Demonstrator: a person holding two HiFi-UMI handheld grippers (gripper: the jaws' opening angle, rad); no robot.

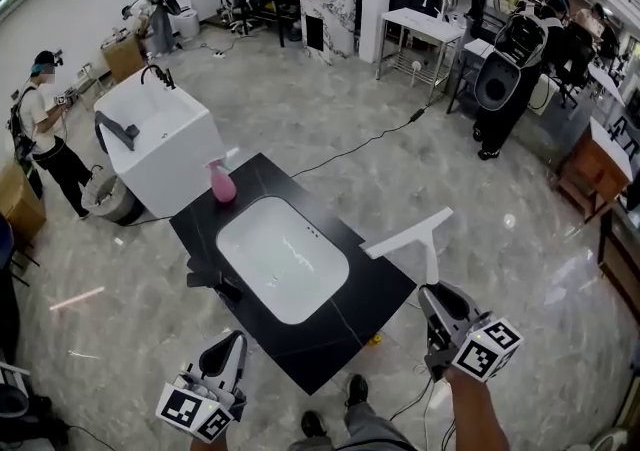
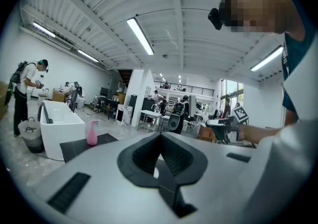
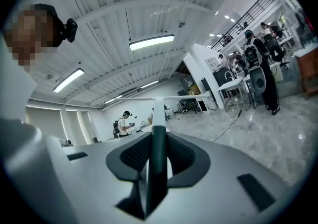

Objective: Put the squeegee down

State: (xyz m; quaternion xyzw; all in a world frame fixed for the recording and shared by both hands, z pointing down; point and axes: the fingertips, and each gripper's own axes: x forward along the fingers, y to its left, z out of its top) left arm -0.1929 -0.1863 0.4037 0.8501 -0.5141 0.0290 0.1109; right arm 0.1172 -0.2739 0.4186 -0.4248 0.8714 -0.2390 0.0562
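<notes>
A white squeegee (image 1: 410, 236) hangs in the air over the right edge of a black countertop (image 1: 375, 289), blade up and pointing away. My right gripper (image 1: 437, 299) is shut on its dark handle. In the right gripper view the handle (image 3: 158, 158) runs up between the jaws to the white blade (image 3: 174, 99). My left gripper (image 1: 232, 344) hovers at the counter's near left corner, shut with nothing in it. In the left gripper view its pads (image 2: 160, 138) meet, and nothing lies between them.
A white sink basin (image 1: 283, 257) is set in the counter, with a black faucet (image 1: 213, 277) at its left and a pink spray bottle (image 1: 221, 182) at the far corner. A white tub (image 1: 160, 139) stands behind. A person (image 1: 42, 134) stands far left. A cable (image 1: 370, 139) crosses the floor.
</notes>
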